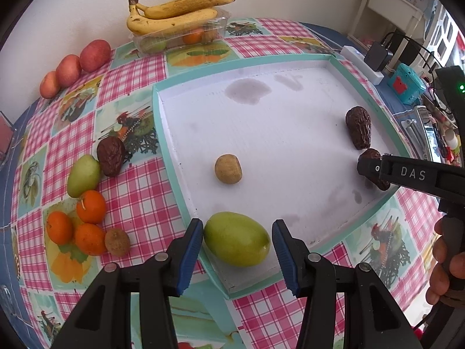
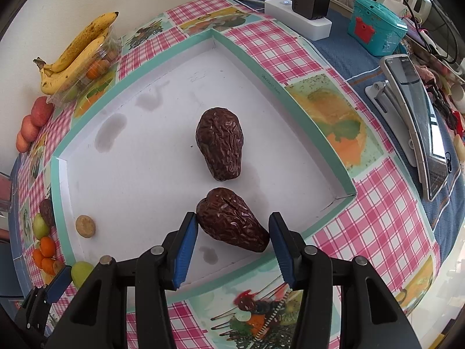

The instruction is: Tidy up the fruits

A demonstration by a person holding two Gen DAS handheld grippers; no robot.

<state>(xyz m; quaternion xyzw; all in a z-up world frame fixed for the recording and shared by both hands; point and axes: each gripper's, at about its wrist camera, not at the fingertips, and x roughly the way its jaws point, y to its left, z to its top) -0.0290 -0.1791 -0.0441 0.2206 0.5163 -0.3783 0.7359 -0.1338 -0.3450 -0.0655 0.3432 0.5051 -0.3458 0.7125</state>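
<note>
Left gripper [image 1: 237, 257]: jaws spread wide, blue pads on either side of a green fruit [image 1: 237, 238] that lies in the near corner of the shallow white tray [image 1: 290, 67]. Visible gap between each pad and the fruit; no contact, nothing held.

Right gripper [image 2: 231, 250]: jaws also wide apart, straddling a wrinkled dark-brown fruit [image 2: 232, 221] lying tilted on the tray floor near the tray's near edge. Left pad [image 2: 186, 250] sits just beside, possibly touching, the fruit's upper end; right pad stands clear of it. Not clamped. In the left wrist view this gripper [image 1: 367, 168] reaches in from the right over the same fruit, partly hiding it.

Tray contents, 4 items: the green fruit, the brown fruit between the right jaws, a 2nd wrinkled brown fruit [image 2: 219, 144] just beyond it and apart from it, and a small round tan fruit [image 1: 228, 168] near the tray's middle, well apart from the rest.

On the checked tablecloth [image 1: 139, 180] left of the tray: 3 oranges [image 1: 77, 224] clustered, a small brown round fruit [image 1: 117, 241] touching them, another green fruit [image 1: 82, 176] with a 3rd wrinkled brown fruit [image 1: 111, 157] against it. Farther back, 3 reddish apples [image 1: 74, 68] in a row by the wall, and bananas [image 1: 174, 11] resting on a clear plastic container [image 1: 180, 39] holding more fruit.
</note>
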